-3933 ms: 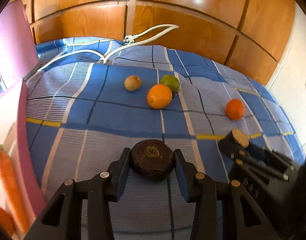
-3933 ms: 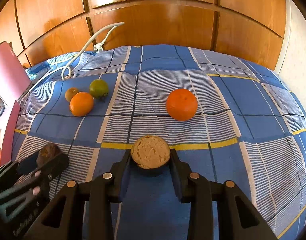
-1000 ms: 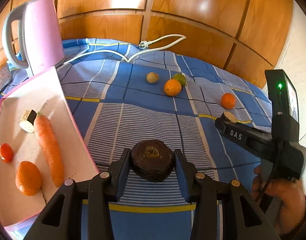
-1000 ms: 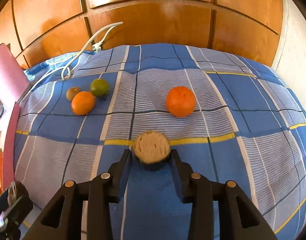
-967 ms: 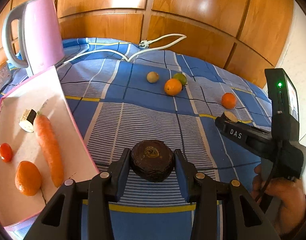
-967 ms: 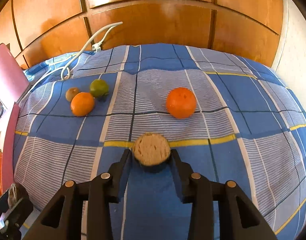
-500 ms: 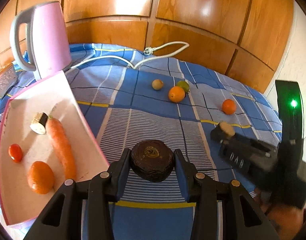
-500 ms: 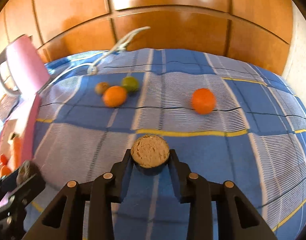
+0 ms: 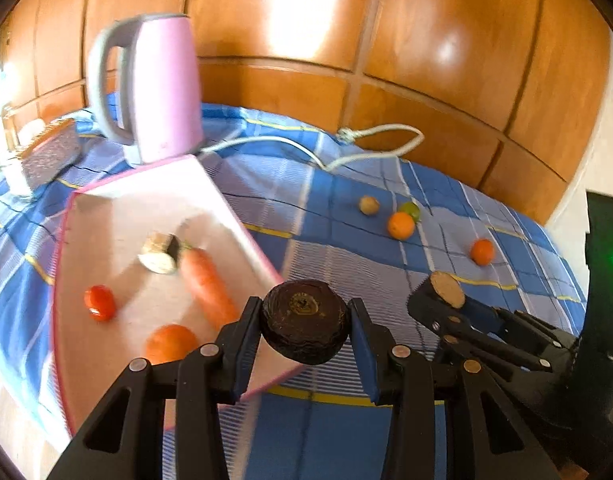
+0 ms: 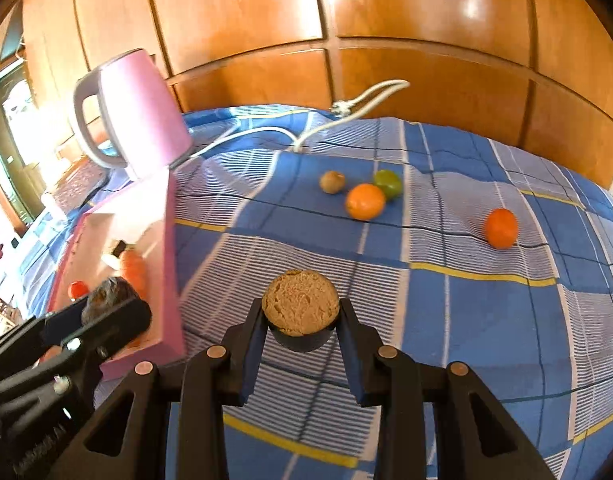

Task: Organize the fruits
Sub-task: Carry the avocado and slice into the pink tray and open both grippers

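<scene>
My left gripper (image 9: 304, 312) is shut on a dark brown, wrinkled round piece (image 9: 302, 332), held over the near right edge of the pink tray (image 9: 118, 220). My right gripper (image 10: 301, 316) is shut on a dark-skinned piece with a tan cut face (image 10: 300, 304), above the blue checked cloth to the right of the tray. The tray holds a carrot (image 9: 208, 290), a small tomato (image 9: 100, 300), an orange fruit (image 9: 170, 342) and a cut piece (image 9: 160, 256). On the cloth lie a kiwi (image 10: 332, 181), an orange (image 10: 365, 201), a green citrus (image 10: 388, 184) and a mandarin (image 10: 501, 227).
A pink kettle (image 9: 154, 88) stands behind the tray, and its white cable (image 9: 346, 152) trails across the cloth toward the wooden panels. A grey speckled block (image 9: 50, 152) lies at the far left. The two grippers hang side by side, close together.
Both grippers have risen and swung left toward the tray, each still carrying its piece. The kettle and tray now fill more of both views. The loose fruits look farther away.
</scene>
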